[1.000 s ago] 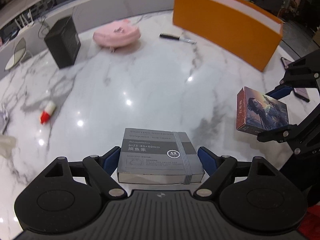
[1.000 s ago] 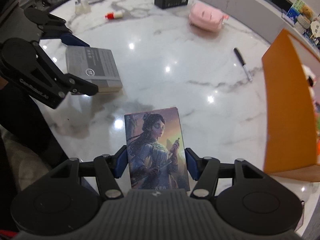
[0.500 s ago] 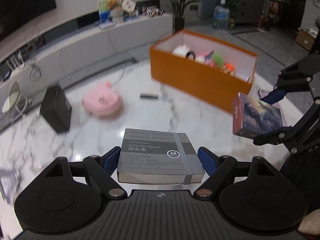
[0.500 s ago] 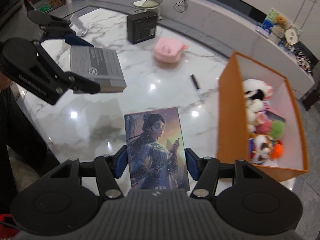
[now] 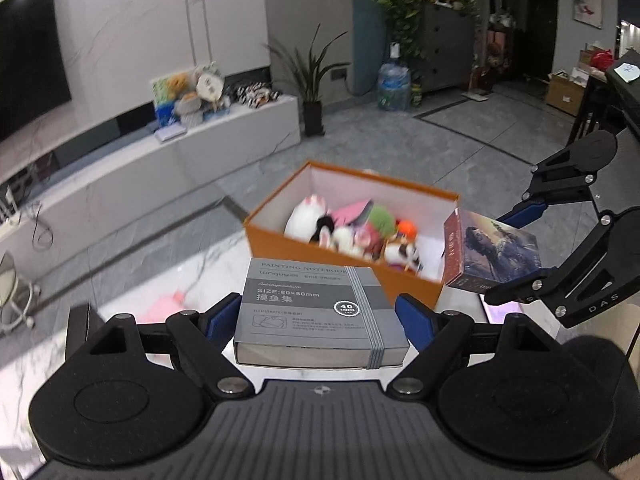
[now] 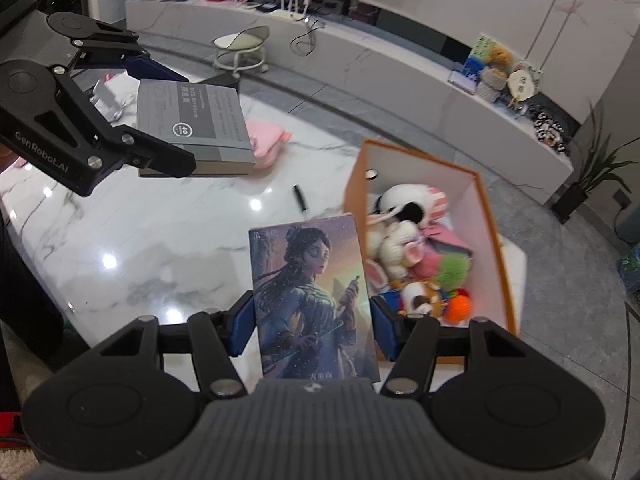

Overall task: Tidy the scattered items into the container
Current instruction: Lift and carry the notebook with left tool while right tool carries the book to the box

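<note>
Grey banded notebook (image 5: 320, 312) clamped flat in left gripper (image 5: 320, 316).

Dim, cool indoor light. Ceiling lamps leave round glare spots on the glossy marble table (image 6: 160, 248). Both fisheye views bend hard at the edges, with dark corners. The orange box (image 5: 320, 248) and floor look motion-blurred; near parts stay sharp.

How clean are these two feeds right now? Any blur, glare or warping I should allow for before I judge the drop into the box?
Left wrist view: the grey notebook is sharp, the orange box and its plush toys are smeared, and straight room lines bow at the edges. Right wrist view: the illustrated card box is crisp, lamp glare spots dot the marble table, and the pen is soft.
</note>
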Tool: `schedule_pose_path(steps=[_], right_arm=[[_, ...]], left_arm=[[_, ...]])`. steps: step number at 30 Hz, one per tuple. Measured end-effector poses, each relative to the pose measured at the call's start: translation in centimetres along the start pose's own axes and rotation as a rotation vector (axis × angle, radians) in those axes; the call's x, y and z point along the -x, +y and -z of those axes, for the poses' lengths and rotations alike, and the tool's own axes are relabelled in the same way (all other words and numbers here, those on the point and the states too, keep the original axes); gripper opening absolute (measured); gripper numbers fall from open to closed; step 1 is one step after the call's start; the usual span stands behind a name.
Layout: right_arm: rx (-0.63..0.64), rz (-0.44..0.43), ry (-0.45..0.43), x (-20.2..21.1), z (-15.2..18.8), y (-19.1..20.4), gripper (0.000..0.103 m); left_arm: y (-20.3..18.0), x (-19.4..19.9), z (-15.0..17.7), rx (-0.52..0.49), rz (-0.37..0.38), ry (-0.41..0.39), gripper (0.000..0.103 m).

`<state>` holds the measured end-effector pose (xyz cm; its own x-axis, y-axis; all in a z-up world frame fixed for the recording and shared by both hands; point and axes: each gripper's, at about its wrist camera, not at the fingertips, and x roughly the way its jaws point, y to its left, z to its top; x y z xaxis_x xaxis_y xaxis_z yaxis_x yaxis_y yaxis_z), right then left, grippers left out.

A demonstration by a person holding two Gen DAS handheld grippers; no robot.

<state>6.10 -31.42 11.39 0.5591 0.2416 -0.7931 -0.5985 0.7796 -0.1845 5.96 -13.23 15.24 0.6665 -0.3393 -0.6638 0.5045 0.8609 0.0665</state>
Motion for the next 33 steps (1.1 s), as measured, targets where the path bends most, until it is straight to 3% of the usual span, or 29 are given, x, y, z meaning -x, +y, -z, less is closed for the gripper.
schedule_pose_path(steps=[19, 24, 33], right_arm=[[-0.103, 0.147, -0.148, 4.2, -3.5, -8.9, 0.062], [-0.130, 0.163, -0.159, 3.3, -4.0, -10.9, 0.062], [-0.191, 0.145, -0.116, -1.4, -3.4, -13.4, 0.062]], left_arm=[[-3.3, -1.5, -11.8, -0.096, 0.043, -0.198, 0.097], [-3.7, -3.7, -13.3, -0.096, 0.052, -0.200, 0.097], [-2.5, -8.7, -13.1, -0.050, 0.090, -0.128, 0.097]])
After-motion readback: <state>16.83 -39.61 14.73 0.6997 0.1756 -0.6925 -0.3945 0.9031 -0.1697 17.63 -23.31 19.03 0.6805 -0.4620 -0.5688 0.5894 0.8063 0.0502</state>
